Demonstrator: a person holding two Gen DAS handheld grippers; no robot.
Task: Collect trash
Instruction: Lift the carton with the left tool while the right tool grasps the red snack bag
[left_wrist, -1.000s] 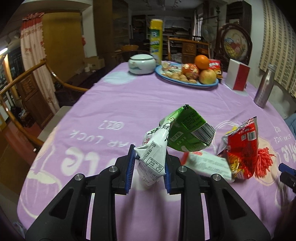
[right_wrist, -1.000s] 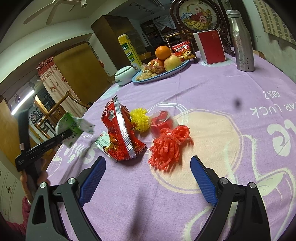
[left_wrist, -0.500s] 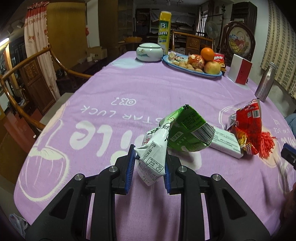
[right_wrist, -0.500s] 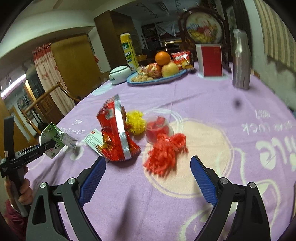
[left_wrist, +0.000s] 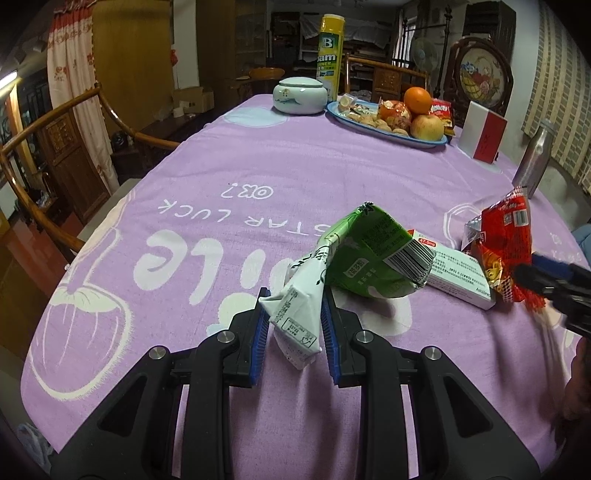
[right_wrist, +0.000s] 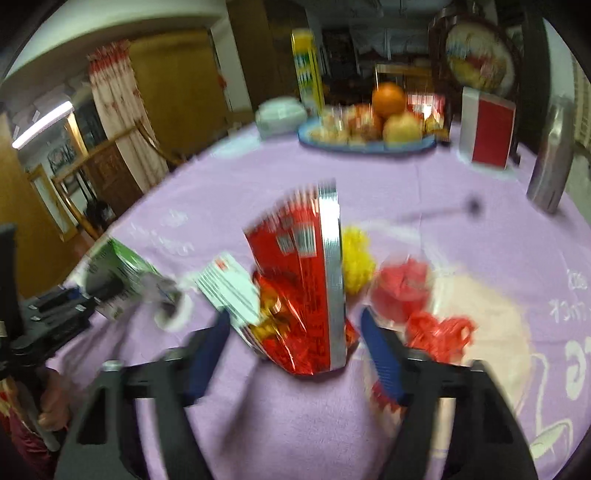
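Two tongs work now: my left tongs (left_wrist: 293, 325) clamp the green wrapper (left_wrist: 373, 258), while my right tongs (right_wrist: 295, 343) have just been closing around the red snack bag (right_wrist: 306, 291) standing between them on the counter (left_wrist: 258, 162), pads not yet touching, so a second piece is nearly collected.

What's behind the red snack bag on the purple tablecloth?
Behind the red snack bag in the right wrist view a yellow pom-pom peeks out at its right edge. The bag covers the rest of it, and anything directly behind the bag cannot be seen.
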